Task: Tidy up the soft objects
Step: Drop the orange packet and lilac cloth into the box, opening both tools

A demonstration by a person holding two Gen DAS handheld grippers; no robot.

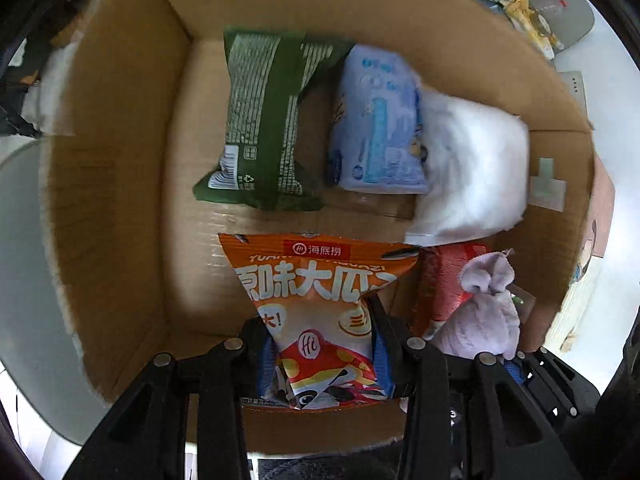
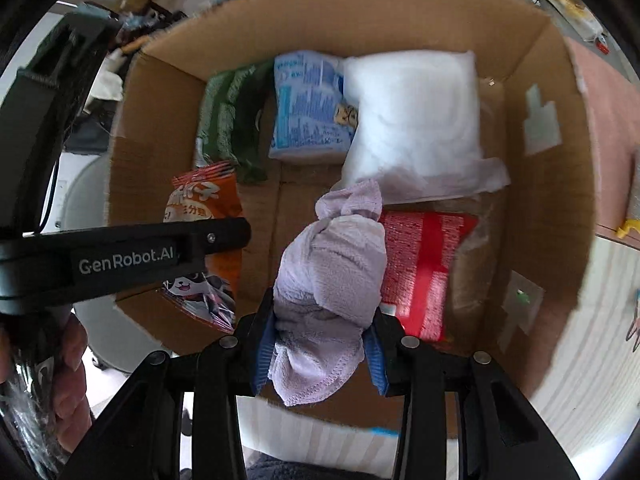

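Between our left gripper's [image 1: 324, 354] jaws we pinch an orange snack bag [image 1: 320, 300] marked "海底捞", its bottom hidden. Our right gripper [image 2: 320, 344] clamps a lilac towel [image 2: 328, 280] over the cardboard box [image 2: 160, 128]; "GenRobot.AI" reads beside it. The green packet's [image 1: 264, 120] print is blurred.

Orange snack bag [image 1: 320, 300], lilac towel [image 2: 332, 272], brown box [image 1: 120, 200].

Cluttered, brightly lit room
A pale wood-grain floor [image 2: 592, 360] shows lower right; a white worktop [image 1: 600, 60] carries scattered clutter [image 1: 528, 12].
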